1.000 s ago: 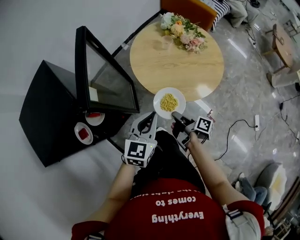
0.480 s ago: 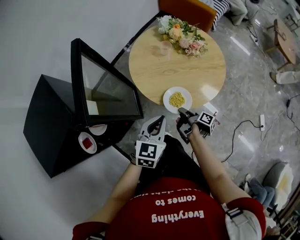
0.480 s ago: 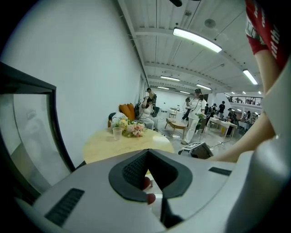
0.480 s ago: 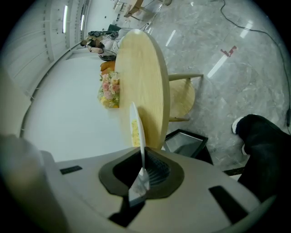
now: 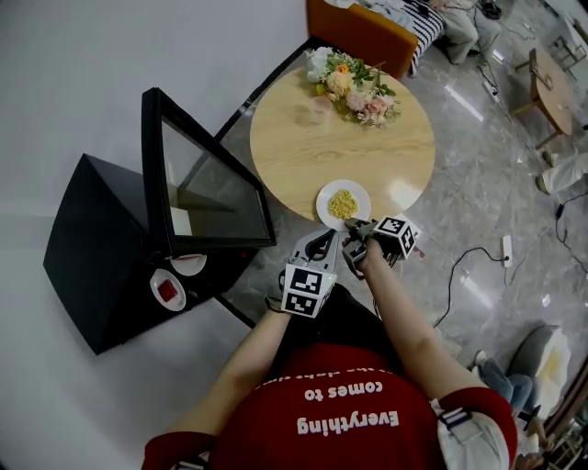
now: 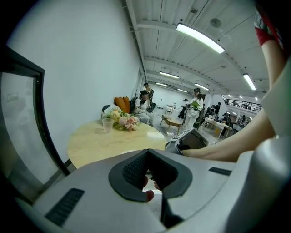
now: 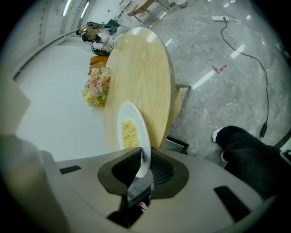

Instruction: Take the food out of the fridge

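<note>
A white plate of yellow food (image 5: 343, 204) lies on the round wooden table (image 5: 303, 156) near its front edge. My right gripper (image 5: 356, 235) is at the plate's near rim. In the right gripper view the plate (image 7: 129, 132) has its rim between the jaws of my right gripper (image 7: 143, 166). The jaws have just been opening, and a dark gap shows beside the rim. My left gripper (image 5: 319, 246) is shut and empty, just left of the right one and short of the table. The black fridge (image 5: 92, 248) stands open, with a dish of red food (image 5: 167, 290) inside.
The fridge's glass door (image 5: 202, 184) swings out between fridge and table. Flowers (image 5: 354, 83) and a plastic cup (image 5: 319, 108) stand at the table's far side. An orange chair (image 5: 367, 27) is behind it. A cable and power strip (image 5: 505, 248) lie on the floor to the right.
The plate has gone from being carried at the table's edge to lying on the table. Both grippers have sunk, and the left one has drawn in beside the right.
</note>
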A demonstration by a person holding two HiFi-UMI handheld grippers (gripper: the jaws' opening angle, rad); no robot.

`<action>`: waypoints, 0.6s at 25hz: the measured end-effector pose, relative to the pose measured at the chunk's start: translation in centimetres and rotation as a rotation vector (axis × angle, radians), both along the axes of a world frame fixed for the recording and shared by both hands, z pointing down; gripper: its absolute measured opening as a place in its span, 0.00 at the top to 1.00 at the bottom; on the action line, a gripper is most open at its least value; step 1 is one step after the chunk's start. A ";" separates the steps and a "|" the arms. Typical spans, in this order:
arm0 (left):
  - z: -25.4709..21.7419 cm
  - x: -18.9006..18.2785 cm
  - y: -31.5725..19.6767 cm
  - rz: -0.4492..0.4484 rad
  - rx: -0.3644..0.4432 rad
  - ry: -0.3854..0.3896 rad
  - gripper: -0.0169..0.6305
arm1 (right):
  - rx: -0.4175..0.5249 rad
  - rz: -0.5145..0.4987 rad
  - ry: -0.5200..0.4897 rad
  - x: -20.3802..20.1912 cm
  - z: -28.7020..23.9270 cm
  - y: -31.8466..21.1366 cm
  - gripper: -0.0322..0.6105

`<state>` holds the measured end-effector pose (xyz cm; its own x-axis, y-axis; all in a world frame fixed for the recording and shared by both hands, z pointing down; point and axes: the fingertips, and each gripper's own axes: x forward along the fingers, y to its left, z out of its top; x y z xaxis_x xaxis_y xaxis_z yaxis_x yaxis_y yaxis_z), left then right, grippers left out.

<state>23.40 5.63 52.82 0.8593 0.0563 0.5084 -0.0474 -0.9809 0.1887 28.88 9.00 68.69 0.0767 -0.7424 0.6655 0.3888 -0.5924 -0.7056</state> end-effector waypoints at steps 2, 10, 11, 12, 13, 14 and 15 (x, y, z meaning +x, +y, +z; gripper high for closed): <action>0.9 0.6 -0.4 0.001 0.024 -0.029 0.96 | -0.044 -0.047 0.040 0.4 -0.1 0.0 0.85; 2.4 1.6 -1.7 -0.023 0.018 -0.073 0.96 | -0.262 -0.264 0.177 0.6 -1.5 0.3 0.62; 2.5 1.7 -1.8 -0.022 0.016 -0.075 0.96 | -0.303 -0.291 0.201 0.5 -1.8 0.6 0.62; 2.5 1.7 -1.8 -0.019 0.015 -0.078 0.96 | -0.339 -0.321 0.227 0.3 -2.1 0.9 0.62; 2.6 1.7 -1.8 -0.015 0.015 -0.083 0.96 | -0.372 -0.355 0.254 0.1 -2.5 1.3 0.62; 2.6 1.7 -1.7 -0.012 0.013 -0.086 0.96 | -0.399 -0.389 0.286 0.0 -2.9 1.6 0.62; 2.5 1.7 -1.6 -0.009 0.009 -0.087 0.96 | -0.410 -0.422 0.326 -0.1 -3.5 1.7 0.62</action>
